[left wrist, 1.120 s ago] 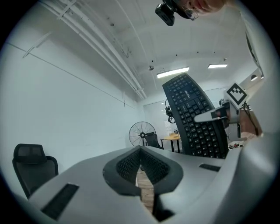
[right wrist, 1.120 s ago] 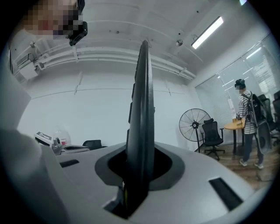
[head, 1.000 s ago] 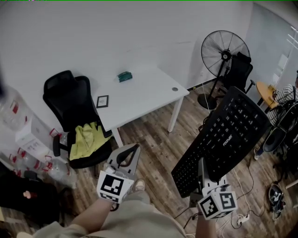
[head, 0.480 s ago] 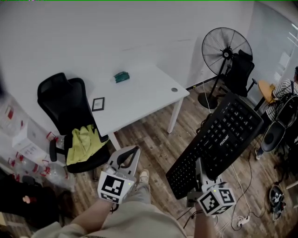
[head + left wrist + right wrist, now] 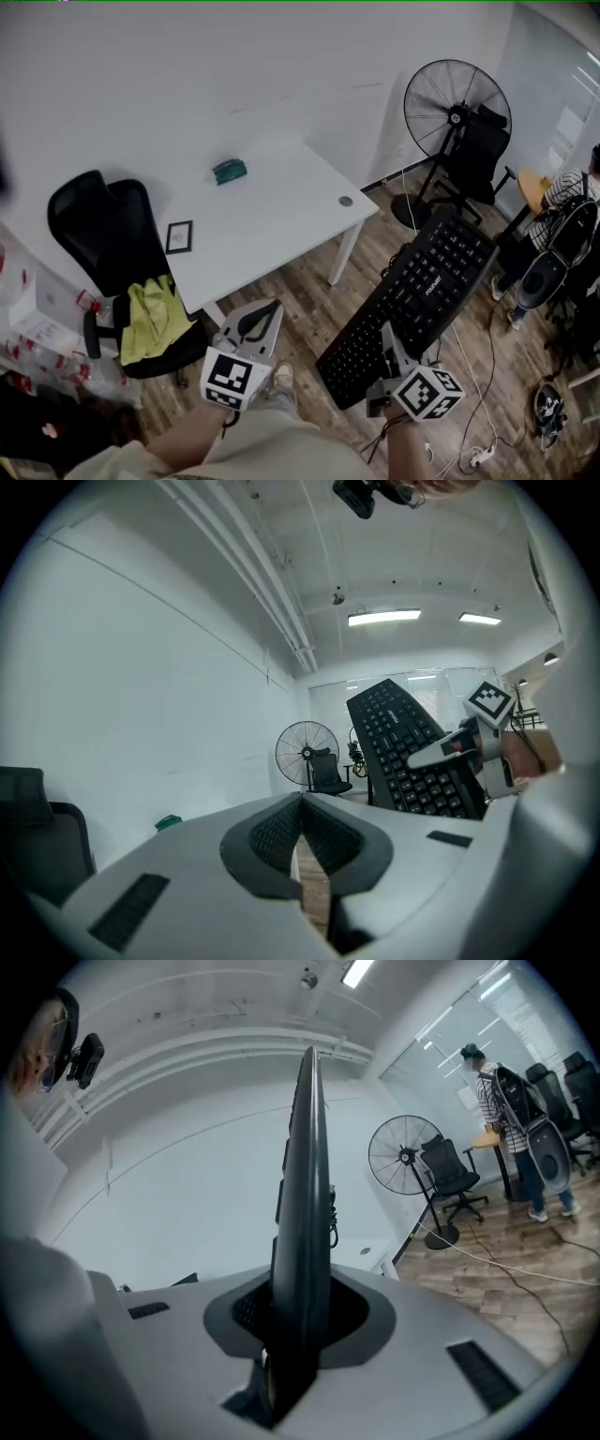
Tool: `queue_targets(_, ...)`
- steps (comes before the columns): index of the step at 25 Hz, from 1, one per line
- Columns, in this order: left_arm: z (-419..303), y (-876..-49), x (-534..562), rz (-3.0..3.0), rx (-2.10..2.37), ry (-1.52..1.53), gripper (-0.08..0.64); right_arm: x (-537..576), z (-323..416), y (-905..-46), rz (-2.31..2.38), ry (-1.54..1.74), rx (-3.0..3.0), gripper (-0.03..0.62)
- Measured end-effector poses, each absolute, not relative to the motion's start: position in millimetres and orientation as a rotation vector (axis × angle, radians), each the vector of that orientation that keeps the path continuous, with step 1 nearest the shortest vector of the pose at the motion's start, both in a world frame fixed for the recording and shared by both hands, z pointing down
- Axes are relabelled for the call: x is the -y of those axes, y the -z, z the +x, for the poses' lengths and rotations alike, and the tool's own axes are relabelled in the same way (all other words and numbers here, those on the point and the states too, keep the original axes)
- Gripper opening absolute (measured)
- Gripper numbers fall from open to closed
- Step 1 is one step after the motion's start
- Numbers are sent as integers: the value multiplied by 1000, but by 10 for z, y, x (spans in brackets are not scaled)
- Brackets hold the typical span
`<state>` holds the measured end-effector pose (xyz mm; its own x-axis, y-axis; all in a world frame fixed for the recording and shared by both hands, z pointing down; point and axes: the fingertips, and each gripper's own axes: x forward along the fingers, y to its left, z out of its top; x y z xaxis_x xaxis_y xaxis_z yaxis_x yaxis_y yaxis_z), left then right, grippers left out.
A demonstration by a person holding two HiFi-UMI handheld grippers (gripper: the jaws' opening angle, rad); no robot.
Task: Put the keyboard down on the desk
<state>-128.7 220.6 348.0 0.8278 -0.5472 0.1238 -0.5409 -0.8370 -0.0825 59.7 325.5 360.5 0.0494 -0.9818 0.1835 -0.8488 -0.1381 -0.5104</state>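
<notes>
Keyboard hangs in the air right of the desk — its near edge pinched in the right gripper. Left gripper, in front of the desk, is closed and empty.

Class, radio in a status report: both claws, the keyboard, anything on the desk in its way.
Left claw shut, empty. Right claw shut on keyboard, airborne, short of desk. Green object, framed card on desk.

The black keyboard hangs tilted in the air beside the white desk, above wood floor.
</notes>
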Motion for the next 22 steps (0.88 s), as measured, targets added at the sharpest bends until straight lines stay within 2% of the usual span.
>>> queue_targets(11,-854,-3529,-736,-2983,-783,271,21,-1775,1036,-3823,-1993,878,-1718,94)
queue_targets(22,-680,-3883,-18,-3008,-809,361,21,-877,1269,-4110,-1963,986,-1648,94)
